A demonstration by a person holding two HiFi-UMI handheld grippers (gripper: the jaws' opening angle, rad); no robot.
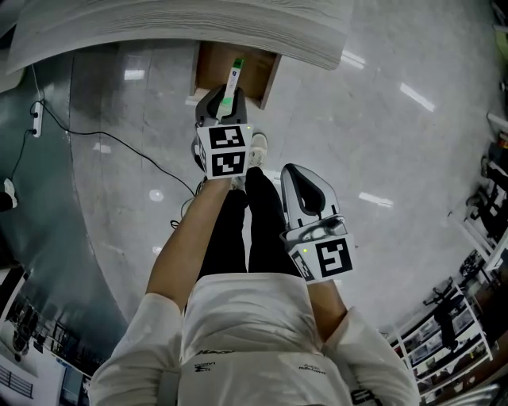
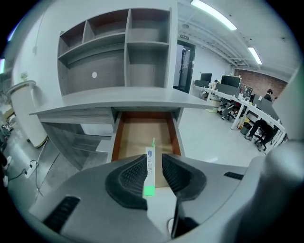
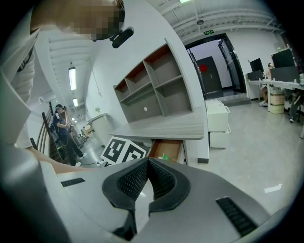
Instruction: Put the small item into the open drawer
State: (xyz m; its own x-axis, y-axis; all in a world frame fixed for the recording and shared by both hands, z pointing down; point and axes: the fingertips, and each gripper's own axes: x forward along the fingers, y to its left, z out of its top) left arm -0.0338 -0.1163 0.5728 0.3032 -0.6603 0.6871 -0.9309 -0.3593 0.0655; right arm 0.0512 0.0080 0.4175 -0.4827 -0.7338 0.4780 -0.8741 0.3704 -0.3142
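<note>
A slim white tube with a green end, the small item, sticks out of my left gripper, whose jaws are closed on it; it lies against the left pad. The tube hangs just above the front of the open wooden drawer, whose brown bottom shows nothing else. My right gripper hangs back and lower to the right, shut with nothing between its pads. In the right gripper view the drawer shows beyond the left gripper's marker cube.
The drawer sits under a grey desk top with open shelves above. A black cable runs over the glossy floor to a power strip. The person's legs and shoes stand below the drawer. A white cabinet stands right of the desk.
</note>
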